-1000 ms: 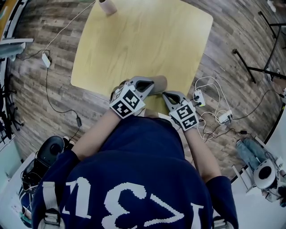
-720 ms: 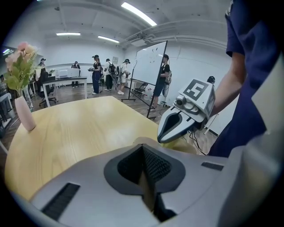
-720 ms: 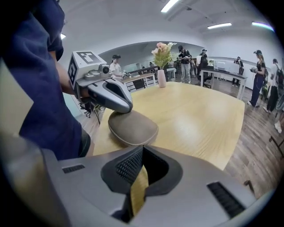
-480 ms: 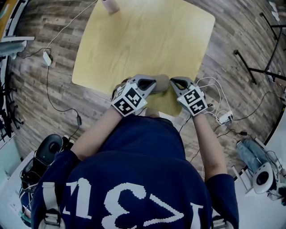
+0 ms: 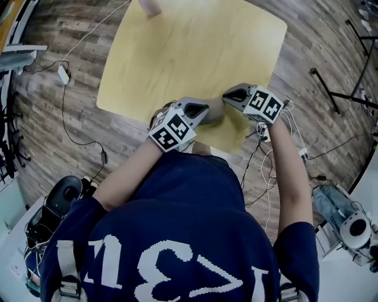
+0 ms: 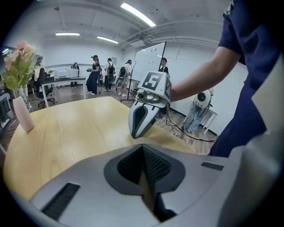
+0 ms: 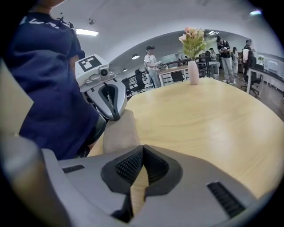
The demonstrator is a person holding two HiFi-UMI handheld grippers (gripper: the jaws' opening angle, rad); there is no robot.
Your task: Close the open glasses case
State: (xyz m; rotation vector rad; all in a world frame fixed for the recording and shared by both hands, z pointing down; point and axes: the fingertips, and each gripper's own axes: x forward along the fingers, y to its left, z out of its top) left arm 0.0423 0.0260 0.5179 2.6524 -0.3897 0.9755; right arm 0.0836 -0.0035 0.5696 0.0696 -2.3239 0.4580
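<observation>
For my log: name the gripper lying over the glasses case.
The left gripper: its tip overlaps the tan glasses case; the right gripper sits beside its end.

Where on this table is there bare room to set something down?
The light wooden table is bare across its middle and sides, between the pink flower vase at the far edge and the taupe glasses case at the near edge. Crowded only there, by the left hand-held gripper and right hand-held gripper.

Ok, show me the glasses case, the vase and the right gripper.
glasses case (image 7: 120, 133): right gripper view, its rounded top.
vase (image 7: 193, 73): right gripper view, its body.
right gripper (image 6: 134, 135): left gripper view, its closed tips.
</observation>
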